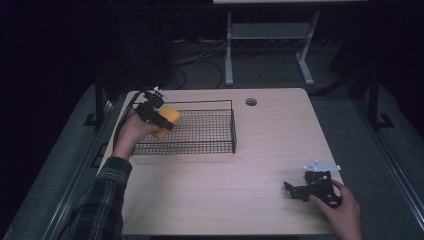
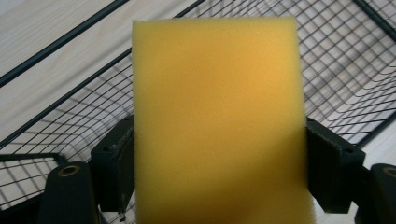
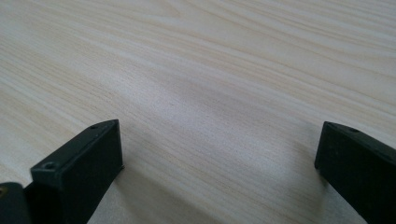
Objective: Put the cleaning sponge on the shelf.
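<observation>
Over the wire basket [image 1: 220,142], left side: my left hand-held gripper [image 1: 161,120] clamps a yellow sponge [image 1: 168,119] by its two sides.
Sponge: held above the basket's left end, clear of the mesh.
Right hand-held gripper [image 1: 295,191]: jaws wide, nothing between them, low over the bare table [image 1: 240,200] near its right front corner.

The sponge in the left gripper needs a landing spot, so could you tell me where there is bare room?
The wire basket floor beneath the sponge looks bare. The table is open between the basket and the right gripper. Only the left gripper crowds the basket's left end.
</observation>
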Motion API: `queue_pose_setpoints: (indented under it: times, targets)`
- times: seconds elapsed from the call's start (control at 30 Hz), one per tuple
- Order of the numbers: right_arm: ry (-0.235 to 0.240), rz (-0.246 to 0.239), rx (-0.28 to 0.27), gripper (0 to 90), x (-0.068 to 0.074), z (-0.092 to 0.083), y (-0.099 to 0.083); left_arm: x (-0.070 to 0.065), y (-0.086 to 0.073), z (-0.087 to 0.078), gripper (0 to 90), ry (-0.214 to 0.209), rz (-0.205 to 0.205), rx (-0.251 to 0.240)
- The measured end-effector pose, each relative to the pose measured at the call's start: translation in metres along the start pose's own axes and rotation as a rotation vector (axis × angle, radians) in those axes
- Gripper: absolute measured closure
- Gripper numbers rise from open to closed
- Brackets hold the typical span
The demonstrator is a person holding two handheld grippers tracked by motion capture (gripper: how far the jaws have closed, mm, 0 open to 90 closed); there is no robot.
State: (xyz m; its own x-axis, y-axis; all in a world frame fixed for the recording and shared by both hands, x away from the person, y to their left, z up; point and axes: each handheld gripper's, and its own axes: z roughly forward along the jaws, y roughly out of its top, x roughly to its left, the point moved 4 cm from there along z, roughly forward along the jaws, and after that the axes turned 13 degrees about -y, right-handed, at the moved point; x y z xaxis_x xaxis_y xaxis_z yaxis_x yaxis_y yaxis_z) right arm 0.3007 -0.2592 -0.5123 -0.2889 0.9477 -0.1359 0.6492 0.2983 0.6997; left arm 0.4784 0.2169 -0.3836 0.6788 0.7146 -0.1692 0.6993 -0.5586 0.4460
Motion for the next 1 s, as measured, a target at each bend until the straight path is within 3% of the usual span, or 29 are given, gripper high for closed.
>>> queue_pose_setpoints:
  times: [0.3,0.63,1.0]
  targets:
    - [0.0,0.0,0.0,0.1,0.0,0.0,0.0,0.024,-0.011,0.002,22.8,0.024,-0.029,-0.021]
    - [0.001,0.002,0.0,0.1,0.0,0.0,0.0,0.045,-0.025,0.013,22.7,0.04,-0.055,-0.004]
    - [0.001,0.002,0.0,0.1,0.0,0.0,0.0,0.056,-0.036,0.03,22.7,0.031,-0.09,0.016]
